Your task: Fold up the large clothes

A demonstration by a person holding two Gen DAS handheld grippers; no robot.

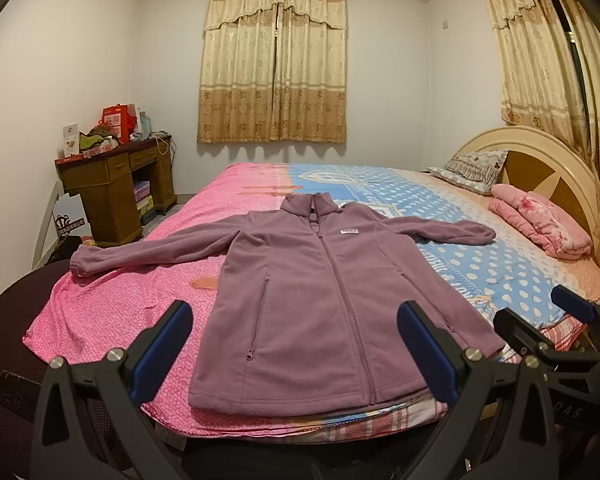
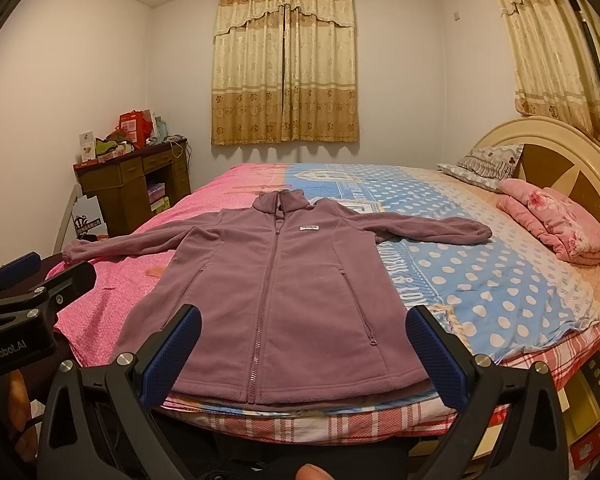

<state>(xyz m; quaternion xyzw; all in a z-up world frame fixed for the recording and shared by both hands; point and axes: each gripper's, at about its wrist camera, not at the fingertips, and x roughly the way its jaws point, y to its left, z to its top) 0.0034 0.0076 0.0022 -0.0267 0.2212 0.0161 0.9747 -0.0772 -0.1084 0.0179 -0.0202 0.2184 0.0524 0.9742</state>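
A mauve fleece jacket (image 1: 300, 292) (image 2: 276, 288) lies flat and zipped on the bed, front up, both sleeves spread out to the sides, hem toward me. My left gripper (image 1: 296, 344) hovers open just short of the hem, nothing between its blue pads. My right gripper (image 2: 304, 348) is also open and empty, held over the hem edge. In the left wrist view the right gripper (image 1: 540, 320) shows at the right edge. The left gripper (image 2: 40, 276) appears at the left edge of the right wrist view.
The bed (image 1: 480, 248) carries a pink and blue dotted sheet. A folded pink blanket (image 2: 556, 228) and a pillow (image 2: 488, 166) lie by the headboard at right. A cluttered wooden desk (image 1: 116, 184) stands against the left wall. Curtains cover the far window.
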